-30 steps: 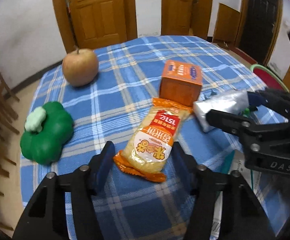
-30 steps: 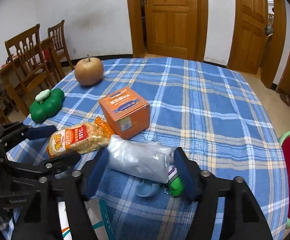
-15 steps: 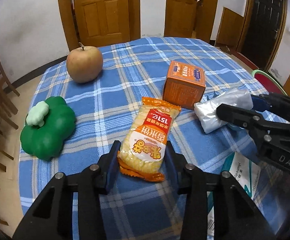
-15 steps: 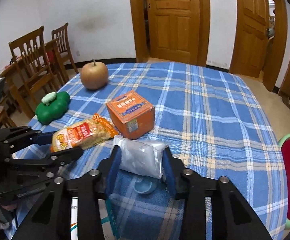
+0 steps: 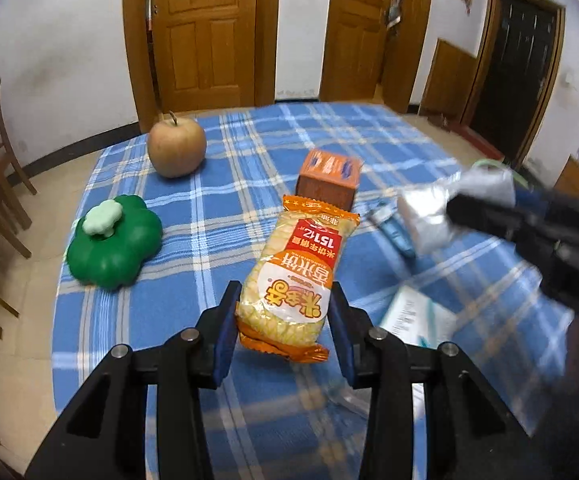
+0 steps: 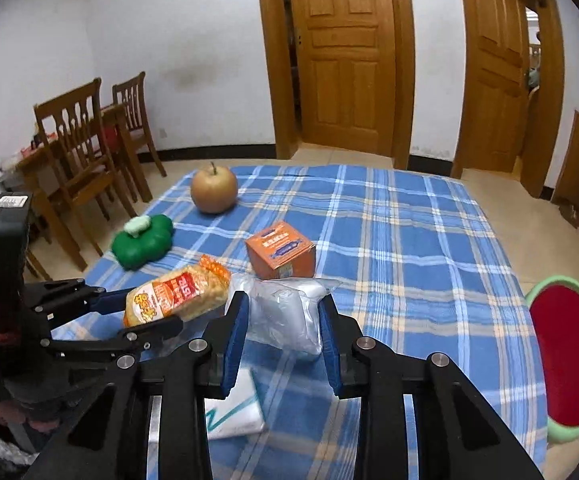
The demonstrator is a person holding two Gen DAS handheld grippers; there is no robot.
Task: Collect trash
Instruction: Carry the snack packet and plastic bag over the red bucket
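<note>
A yellow snack packet with orange ends sits between the blue pads of my left gripper, which is shut on its near end. The packet hangs above the blue plaid tablecloth. In the right wrist view my right gripper is shut on a silver plastic bag, also held off the cloth. The left gripper shows there at the left with the snack packet in it. In the left wrist view the silver bag appears blurred at the right.
On the cloth stand an apple, a green pumpkin-shaped toy and an orange box. A small blue object and a white leaflet lie near me. A red stool is at the right, wooden chairs at the left.
Both grippers closed, the left on the snack packet and the right on the silver bag, then rose and lifted them off the cloth.
</note>
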